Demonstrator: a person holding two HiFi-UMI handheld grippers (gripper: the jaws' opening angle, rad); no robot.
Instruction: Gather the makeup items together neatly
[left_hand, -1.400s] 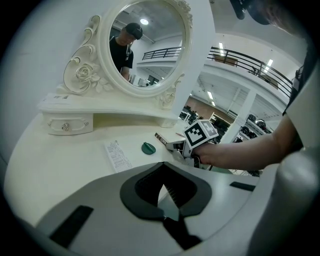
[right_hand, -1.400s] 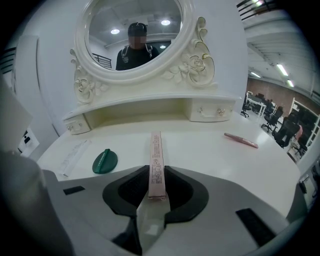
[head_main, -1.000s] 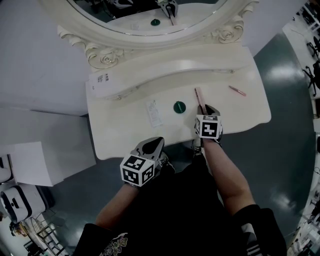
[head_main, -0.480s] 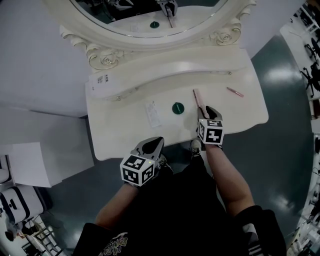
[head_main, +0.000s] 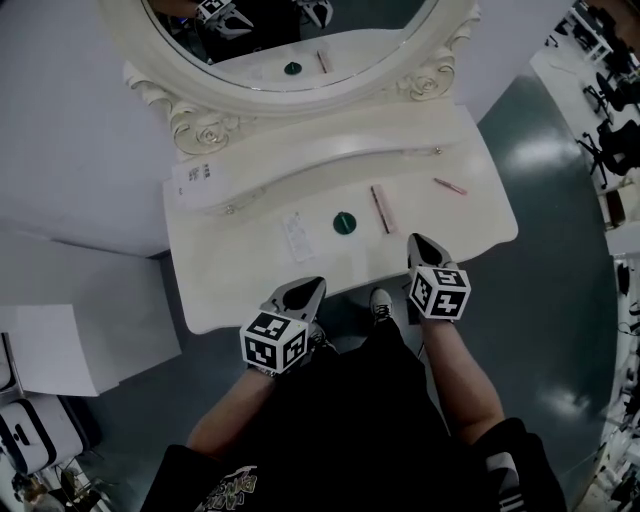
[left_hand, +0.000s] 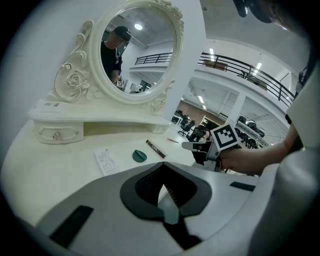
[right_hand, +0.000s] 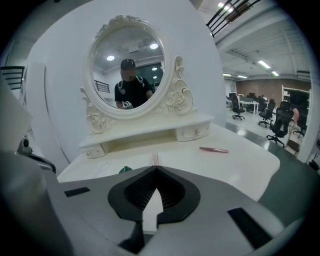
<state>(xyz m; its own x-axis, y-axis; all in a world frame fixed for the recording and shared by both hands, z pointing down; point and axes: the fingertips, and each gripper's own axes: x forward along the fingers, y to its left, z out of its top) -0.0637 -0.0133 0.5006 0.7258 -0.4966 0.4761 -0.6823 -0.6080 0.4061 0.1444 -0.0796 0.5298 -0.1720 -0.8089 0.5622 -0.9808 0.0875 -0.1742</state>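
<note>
I have both tools hanging at the front edge of the white desk (head_main: 235, 275), and neither holds anything. The left gripper (head_main: 311, 284) sits over the front edge a little left of centre; its own view shows the jaws drawn together with nothing between them. The right gripper (head_main: 421, 241) is over the front edge towards the right. Its jaws have just closed and now meet on nothing.

The makeup items are spread out rather than grouped. A green disc (head_main: 344, 222) lies about mid-desk. Just to its right, apart from it, a long pink stick (head_main: 381, 209) lies pointing roughly front to back, its near end close to my right gripper but clear of it. A thin pink pen (head_main: 449, 186) lies well apart from those two, out towards the right edge and near the raised back shelf (head_main: 330, 140). Left of the disc a printed paper slip (head_main: 296, 234) lies flat.

The oval mirror (head_main: 195, 128) stands at the back edge and reflects the disc and the stick.
</note>
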